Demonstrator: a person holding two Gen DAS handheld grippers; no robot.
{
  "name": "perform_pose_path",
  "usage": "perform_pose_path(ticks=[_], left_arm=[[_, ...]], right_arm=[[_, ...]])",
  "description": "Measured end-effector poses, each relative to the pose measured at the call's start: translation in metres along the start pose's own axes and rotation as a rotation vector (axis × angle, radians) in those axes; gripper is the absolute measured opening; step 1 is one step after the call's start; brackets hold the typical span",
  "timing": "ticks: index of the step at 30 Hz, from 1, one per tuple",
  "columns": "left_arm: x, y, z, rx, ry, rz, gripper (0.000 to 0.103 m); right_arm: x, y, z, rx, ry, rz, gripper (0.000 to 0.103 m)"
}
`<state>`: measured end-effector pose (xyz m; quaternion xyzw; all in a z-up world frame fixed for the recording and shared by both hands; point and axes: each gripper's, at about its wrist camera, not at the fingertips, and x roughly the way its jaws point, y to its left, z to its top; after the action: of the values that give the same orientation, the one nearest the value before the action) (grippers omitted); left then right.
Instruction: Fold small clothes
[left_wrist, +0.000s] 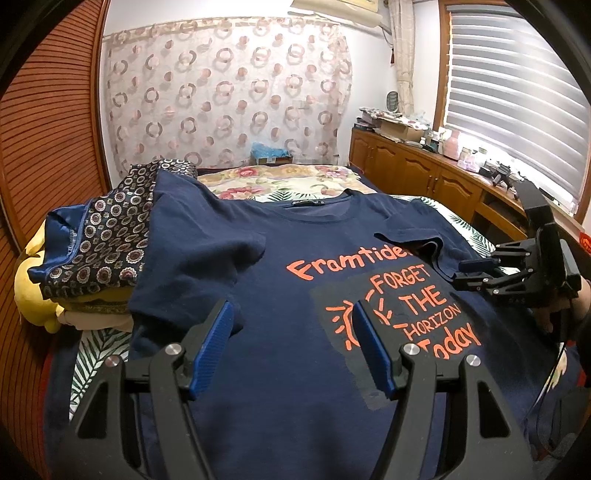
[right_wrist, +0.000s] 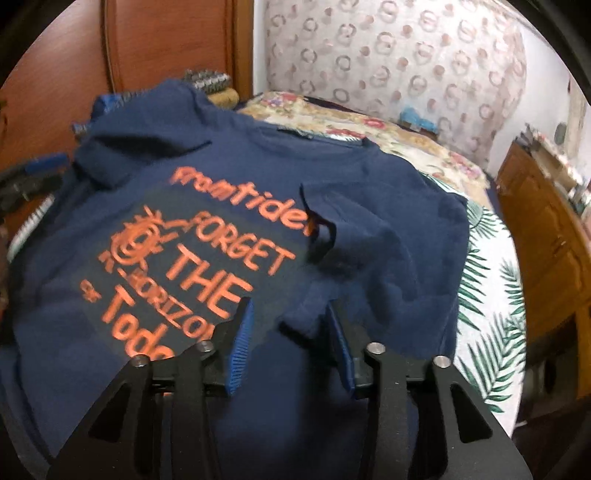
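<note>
Left wrist: navy T-shirt (left_wrist: 266, 258) spread flat; folded clothes stack (left_wrist: 99, 254) just beside sleeve.

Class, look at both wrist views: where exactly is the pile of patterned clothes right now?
In the left wrist view the pile of patterned clothes sits at the left, against the wooden wardrobe, with the navy T-shirt draped over its right edge.
</note>
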<state>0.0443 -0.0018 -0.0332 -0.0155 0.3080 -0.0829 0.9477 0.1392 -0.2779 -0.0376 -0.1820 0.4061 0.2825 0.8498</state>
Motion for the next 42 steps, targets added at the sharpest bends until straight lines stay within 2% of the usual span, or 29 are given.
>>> perform_pose_path(ticks=[2,6,10,16,19,25,30,38,42], left_arm=[[0.001,0.001,0.0,-0.002,0.0,0.002,0.067],[0.001,0.003,-0.001,-0.005,0.001,0.003,0.067],[0.0,0.005,0.0,-0.006,-0.001,0.005,0.067],[0.0,0.008,0.0,-0.009,-0.005,0.004,0.067],[-0.001,0.011,0.004,-0.007,-0.007,0.013,0.067],[0.0,0.03,0.023,-0.01,-0.017,0.032,0.067],[0.01,0.052,0.05,0.004,-0.013,0.025,0.067],[0.046,0.086,0.093,0.008,0.031,0.011,0.065],[0.066,0.1,0.11,0.015,0.067,0.032,0.059]], right_arm=[[0.003,-0.002,-0.002,0.005,0.008,-0.007,0.032],[0.005,-0.002,-0.005,-0.015,0.01,-0.017,0.013],[-0.003,-0.001,-0.008,-0.04,-0.008,-0.03,0.007],[-0.021,-0.005,-0.017,-0.016,-0.028,0.002,0.006],[-0.022,-0.009,-0.019,0.001,-0.03,0.002,0.008],[-0.033,-0.019,-0.014,0.052,-0.09,0.012,0.022],[-0.032,-0.036,-0.001,0.089,-0.123,-0.005,0.041],[0.004,-0.076,0.022,0.12,-0.079,-0.075,0.043],[0.02,-0.093,0.033,0.128,-0.069,-0.081,0.044]])
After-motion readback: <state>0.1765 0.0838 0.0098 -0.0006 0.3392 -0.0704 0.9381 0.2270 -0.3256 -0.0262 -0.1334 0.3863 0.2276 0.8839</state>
